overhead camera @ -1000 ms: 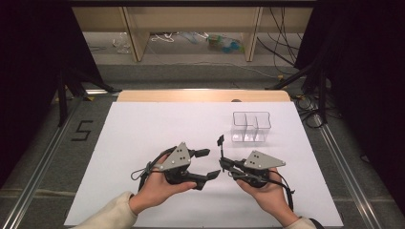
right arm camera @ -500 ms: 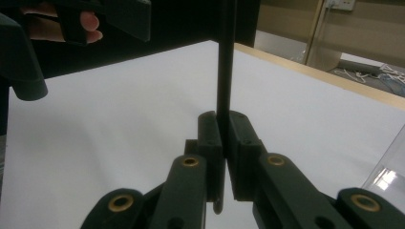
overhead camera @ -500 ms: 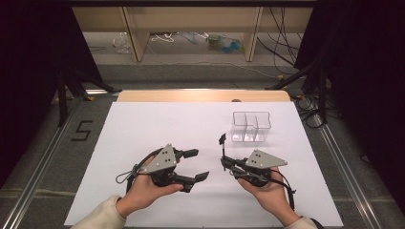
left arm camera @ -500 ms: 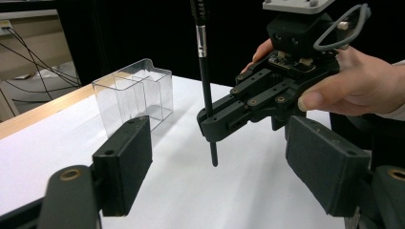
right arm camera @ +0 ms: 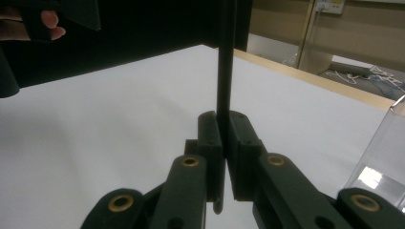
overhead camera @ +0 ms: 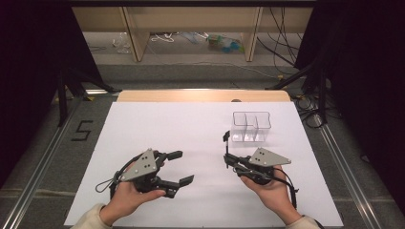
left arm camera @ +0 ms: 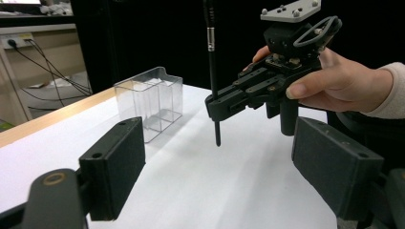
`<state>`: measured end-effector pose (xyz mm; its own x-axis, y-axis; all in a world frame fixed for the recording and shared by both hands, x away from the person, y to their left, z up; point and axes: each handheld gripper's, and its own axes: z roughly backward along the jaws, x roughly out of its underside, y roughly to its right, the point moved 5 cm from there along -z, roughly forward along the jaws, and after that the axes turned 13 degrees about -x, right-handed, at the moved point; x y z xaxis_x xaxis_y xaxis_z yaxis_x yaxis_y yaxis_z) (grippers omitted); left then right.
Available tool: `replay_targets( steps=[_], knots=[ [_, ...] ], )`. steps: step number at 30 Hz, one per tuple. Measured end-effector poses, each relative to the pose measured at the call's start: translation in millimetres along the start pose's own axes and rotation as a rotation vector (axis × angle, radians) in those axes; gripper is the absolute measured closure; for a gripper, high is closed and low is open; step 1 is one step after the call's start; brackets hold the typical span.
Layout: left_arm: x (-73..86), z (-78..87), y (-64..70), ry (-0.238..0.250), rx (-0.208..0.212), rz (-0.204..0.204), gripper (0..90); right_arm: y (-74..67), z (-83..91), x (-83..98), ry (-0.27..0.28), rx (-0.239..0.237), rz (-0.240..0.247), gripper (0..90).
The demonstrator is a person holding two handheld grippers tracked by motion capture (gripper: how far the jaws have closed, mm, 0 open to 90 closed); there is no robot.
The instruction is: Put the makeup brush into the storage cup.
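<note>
On the left of the white-covered table [overhead camera: 157,124], the left gripper [overhead camera: 180,167] lies level in the person's left hand [overhead camera: 122,200]. Its black fingers [left arm camera: 114,167] stand wide with nothing between them, and they have just been opening further. They point across the table toward the other hand.

Right of centre, the right gripper [overhead camera: 226,156] is held just above the table in the person's right hand [overhead camera: 270,188]. Its fingers [right arm camera: 210,138] are clamped tight on a thin black pen-like rod [left arm camera: 213,71], which stands upright, gripped near its lower end, tip hanging just over the table.

Just beyond the rod, near the table's right edge, stands a clear plastic box with open compartments [overhead camera: 251,126].

The step in hand looks like carrying the rod to that box. To do it well, the right hand should probably keep the rod vertical, lift its tip clear of the rim, centre it over one compartment, and lower it before loosening the grip.
</note>
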<state>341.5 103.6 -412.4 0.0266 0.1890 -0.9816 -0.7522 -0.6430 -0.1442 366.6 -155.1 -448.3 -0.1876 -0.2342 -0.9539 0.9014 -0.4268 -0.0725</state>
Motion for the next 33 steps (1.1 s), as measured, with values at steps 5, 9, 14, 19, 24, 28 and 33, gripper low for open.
replay_targets(
  steps=[5,9,14,19,24,28,33],
  knots=[
    [5.9,16.1,5.2,-0.017,0.011,0.163,18.5,0.5,1.7,-0.4,-0.003,0.001,-0.008,85.8],
    [7.5,26.2,-3.2,0.006,-0.022,0.173,18.5,1.0,1.8,-1.4,0.005,0.005,-0.006,85.8],
    [11.1,36.9,-12.7,0.022,-0.056,0.174,17.8,0.9,3.0,-1.6,-0.005,0.001,-0.018,85.8],
    [18.3,45.1,-17.1,0.022,-0.061,0.179,17.3,4.6,3.5,-3.5,0.017,0.004,-0.003,85.8],
    [24.2,51.0,-24.4,0.028,-0.080,0.176,16.6,7.8,8.2,-5.2,0.017,0.022,-0.028,85.8],
    [28.7,51.6,-30.5,0.030,-0.087,0.178,16.5,11.7,10.7,-7.5,0.038,0.026,-0.027,85.8],
    [34.3,52.1,-32.6,0.028,-0.103,0.179,16.2,15.5,15.1,-9.6,0.041,0.047,-0.029,85.8]
  ],
)
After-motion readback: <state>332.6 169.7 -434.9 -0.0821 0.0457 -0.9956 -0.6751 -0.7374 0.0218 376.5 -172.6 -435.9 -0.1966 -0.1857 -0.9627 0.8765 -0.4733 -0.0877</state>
